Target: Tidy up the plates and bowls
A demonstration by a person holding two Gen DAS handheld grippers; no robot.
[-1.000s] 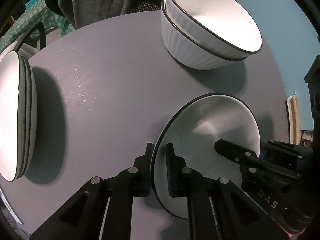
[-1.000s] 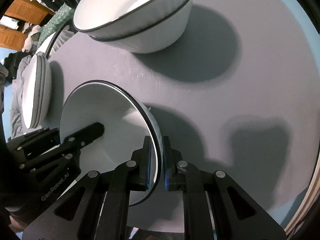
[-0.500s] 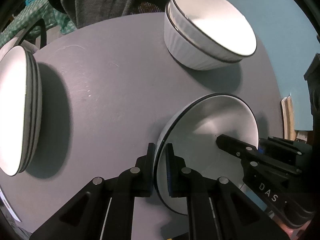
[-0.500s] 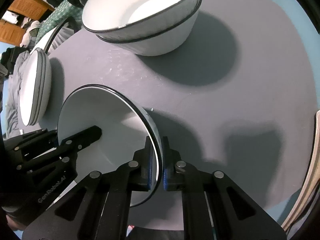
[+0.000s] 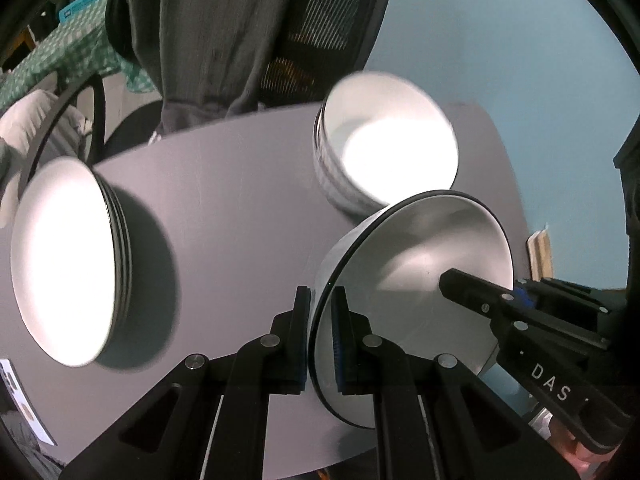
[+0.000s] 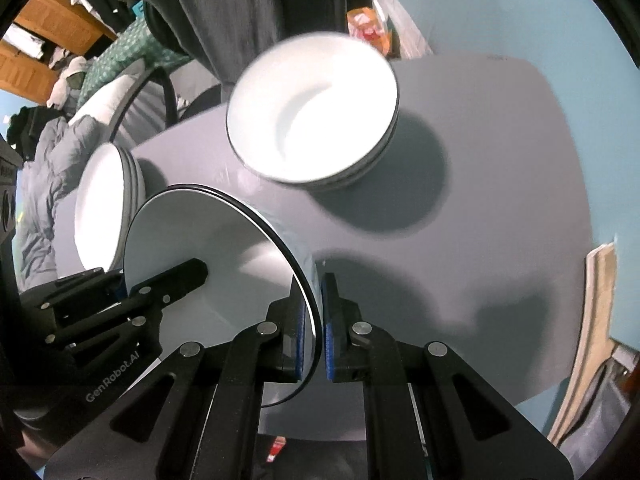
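1. Round grey table (image 5: 240,184) on a pale blue floor (image 5: 520,60).
2. Nearest: white black-rimmed bowl (image 5: 420,280) raised above the tabletop, clamped at opposite rims by left gripper (image 5: 322,340) and right gripper (image 6: 316,336).
3. Farther left: stack of plates (image 5: 68,256) on the table.
4. Farther back: stacked ribbed bowls (image 6: 316,120).
5. Behind: mesh chair (image 5: 320,20) draped with grey garment (image 5: 208,32).

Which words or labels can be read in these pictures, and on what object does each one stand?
"DAS": on the black body of the right gripper, in the left wrist view.
"GenRobot.AI": on the black body of the left gripper, in the right wrist view.
Teal box, card at the table edge: print too small to read.
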